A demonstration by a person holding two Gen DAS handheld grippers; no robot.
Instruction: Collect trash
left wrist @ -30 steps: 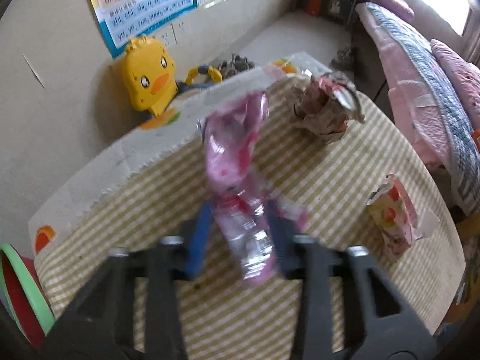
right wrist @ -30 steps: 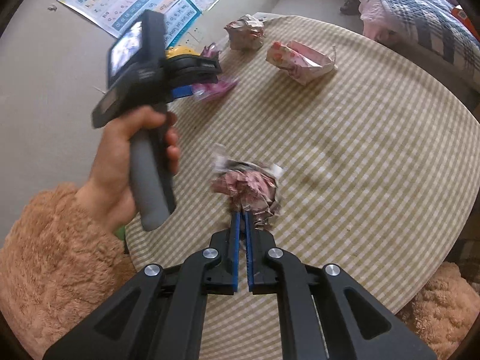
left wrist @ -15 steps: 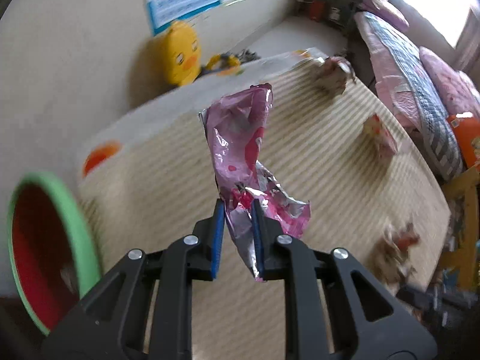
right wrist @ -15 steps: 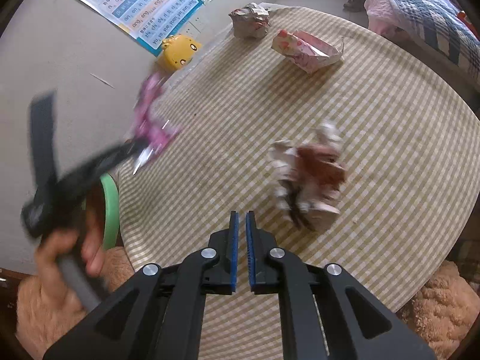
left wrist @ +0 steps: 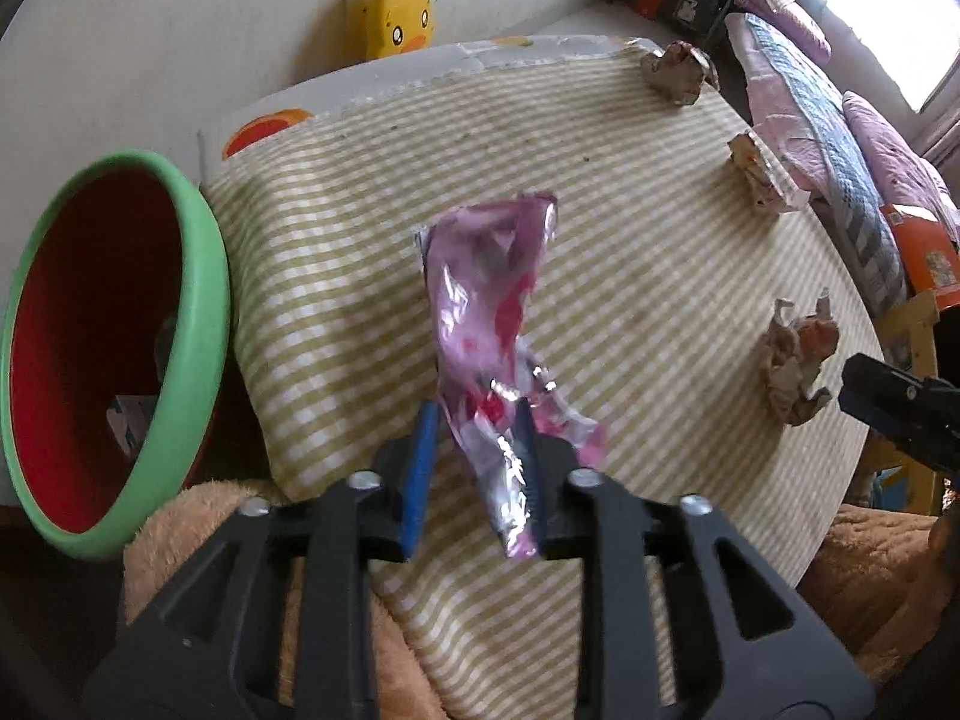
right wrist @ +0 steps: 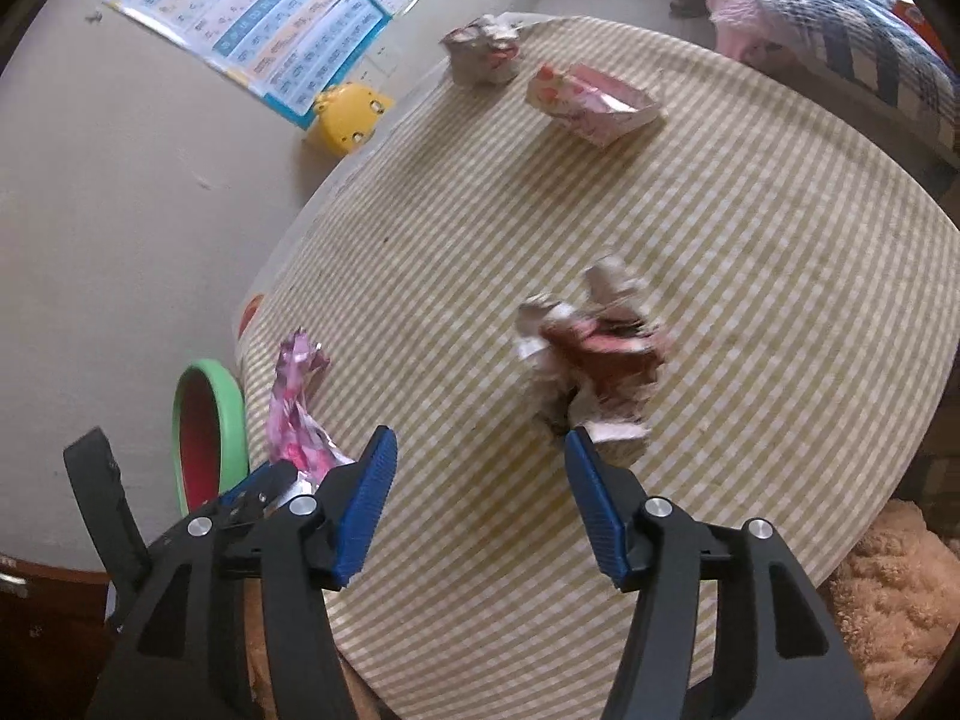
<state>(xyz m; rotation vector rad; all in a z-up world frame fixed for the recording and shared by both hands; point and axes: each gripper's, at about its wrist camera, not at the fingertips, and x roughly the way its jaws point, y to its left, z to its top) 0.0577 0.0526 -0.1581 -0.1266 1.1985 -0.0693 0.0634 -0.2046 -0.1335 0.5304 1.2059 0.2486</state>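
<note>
While I work over the round table with its checked cloth (right wrist: pixel 750 228), the green-rimmed red bin (left wrist: pixel 204 324) sits off its near left edge. My left gripper (left wrist: pixel 474 456) is opening, the pink foil wrapper (left wrist: pixel 486 312) upright between the blue pads, leaning on the right one. My right gripper (right wrist: pixel 480 498) is opening too, nothing between its pads; a crumpled paper wad (right wrist: pixel 591 360) lies just beyond its right tip. Far across, a flattened carton (right wrist: pixel 594 99) and another crumpled wad (right wrist: pixel 483 54) lie near the edge.
</note>
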